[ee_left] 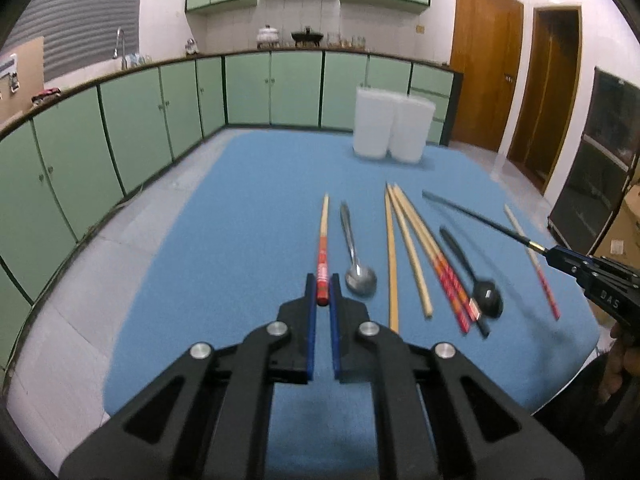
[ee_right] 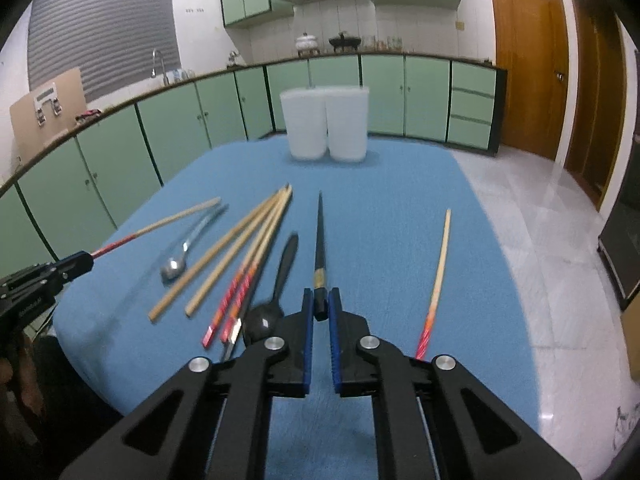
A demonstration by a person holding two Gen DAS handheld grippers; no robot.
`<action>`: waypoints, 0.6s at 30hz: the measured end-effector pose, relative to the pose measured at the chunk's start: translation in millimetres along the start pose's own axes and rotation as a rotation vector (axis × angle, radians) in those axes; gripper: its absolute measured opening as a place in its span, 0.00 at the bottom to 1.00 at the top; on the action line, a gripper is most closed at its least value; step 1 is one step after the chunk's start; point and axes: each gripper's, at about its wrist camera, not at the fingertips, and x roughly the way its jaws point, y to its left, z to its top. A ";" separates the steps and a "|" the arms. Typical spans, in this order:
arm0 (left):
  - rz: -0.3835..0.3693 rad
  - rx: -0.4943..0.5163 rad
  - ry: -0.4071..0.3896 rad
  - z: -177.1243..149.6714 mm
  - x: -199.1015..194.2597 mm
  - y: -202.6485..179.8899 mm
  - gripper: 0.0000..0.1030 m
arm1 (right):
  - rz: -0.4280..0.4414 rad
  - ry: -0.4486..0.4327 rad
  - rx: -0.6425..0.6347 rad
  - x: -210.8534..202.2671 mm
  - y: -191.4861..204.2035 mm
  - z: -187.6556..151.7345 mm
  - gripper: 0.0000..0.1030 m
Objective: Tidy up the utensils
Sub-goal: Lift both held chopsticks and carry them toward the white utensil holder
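My left gripper [ee_left: 322,286] is shut on the red end of a red-and-wood chopstick [ee_left: 323,240], which points away over the blue mat [ee_left: 248,216]; it also shows in the right wrist view [ee_right: 160,222]. My right gripper [ee_right: 321,300] is shut on the thick end of a black chopstick [ee_right: 320,240], also seen in the left wrist view [ee_left: 476,218]. On the mat lie a metal spoon [ee_left: 356,256], several wooden chopsticks [ee_left: 412,248], a black spoon [ee_left: 476,276] and a lone red-tipped chopstick [ee_right: 438,276]. Two white containers [ee_right: 326,124] stand at the mat's far end.
Green kitchen cabinets [ee_left: 160,120] run along the left and back. Brown doors [ee_right: 528,60] are at the right. A shiny tiled floor [ee_right: 540,220] lies right of the table. A dark cabinet [ee_left: 592,184] stands at the far right.
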 end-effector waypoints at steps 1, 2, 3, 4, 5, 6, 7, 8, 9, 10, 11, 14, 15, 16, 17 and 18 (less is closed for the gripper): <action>0.000 0.002 -0.008 4.4 -3.2 0.5 0.05 | -0.001 -0.012 0.000 -5.3 -0.1 7.8 0.07; 0.002 0.008 -0.024 12.7 -8.1 1.1 0.05 | 0.001 -0.022 0.001 -9.8 -0.4 14.2 0.07; 0.003 0.012 -0.035 16.8 -11.4 1.4 0.05 | 0.006 -0.038 0.002 -15.6 -0.5 23.1 0.07; 0.004 0.017 -0.048 22.4 -14.9 1.1 0.05 | 0.007 -0.047 0.001 -19.3 -0.5 28.8 0.07; 0.006 0.023 -0.064 29.8 -18.9 1.3 0.05 | 0.009 -0.057 -0.001 -22.9 -0.2 36.6 0.07; 0.006 0.029 -0.078 37.1 -22.6 1.6 0.05 | 0.015 -0.072 -0.002 -26.4 -0.4 45.1 0.07; 0.006 0.033 -0.087 42.0 -25.2 2.5 0.05 | 0.019 -0.079 -0.004 -29.1 0.3 50.7 0.07; 0.004 0.039 -0.101 50.2 -28.6 3.2 0.05 | 0.022 -0.085 -0.011 -31.4 1.6 58.6 0.07; 0.001 0.045 -0.114 56.7 -31.4 3.5 0.05 | 0.023 -0.095 -0.021 -33.1 2.9 67.0 0.07; -0.002 0.056 -0.129 65.3 -34.2 2.8 0.05 | 0.025 -0.101 -0.029 -34.3 3.7 72.7 0.07; -0.004 0.067 -0.141 72.7 -36.1 1.9 0.05 | 0.027 -0.105 -0.038 -34.8 4.6 80.1 0.07; -0.015 0.095 -0.172 95.8 -38.5 0.7 0.05 | 0.042 -0.105 -0.054 -32.2 5.1 106.2 0.07; -0.022 0.105 -0.179 105.2 -37.5 -0.1 0.05 | 0.049 -0.100 -0.059 -30.5 5.0 114.5 0.07; -0.029 0.113 -0.180 111.4 -36.0 -0.9 0.05 | 0.059 -0.093 -0.067 -27.8 4.4 125.8 0.07; -0.039 0.117 -0.185 121.3 -33.3 -1.2 0.05 | 0.065 -0.087 -0.070 -25.5 3.5 134.4 0.07; -0.048 0.121 -0.187 129.8 -30.5 -1.6 0.05 | 0.082 -0.074 -0.071 -21.0 1.8 147.2 0.07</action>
